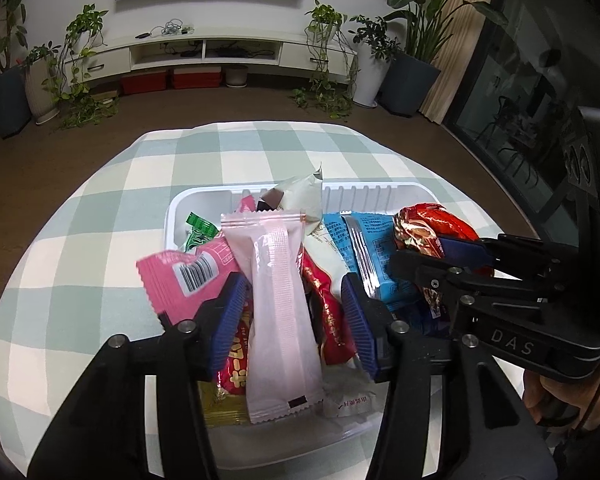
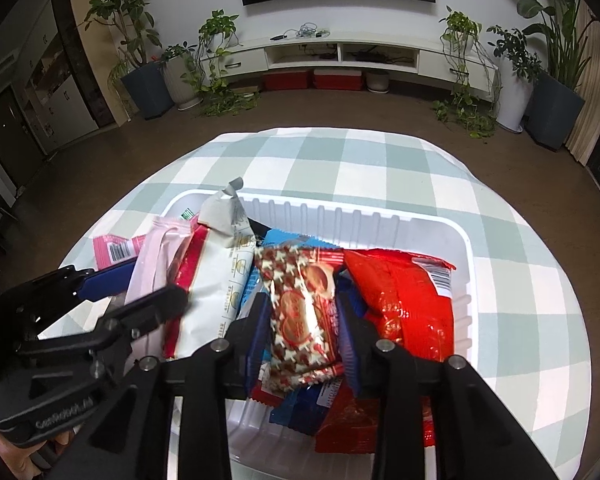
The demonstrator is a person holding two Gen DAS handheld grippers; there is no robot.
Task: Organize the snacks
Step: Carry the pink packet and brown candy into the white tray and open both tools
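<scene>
Pink packet (image 1: 278, 312) between left claw (image 1: 296, 316) pads, loose | starred packet (image 2: 302, 312) between parted right claw (image 2: 304, 332)

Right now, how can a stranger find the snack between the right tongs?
Find the white tray on the checked cloth. Between the right tongs, atop the pile, lies a packet patterned with small white stars; the plain red packet beside it has none.
</scene>
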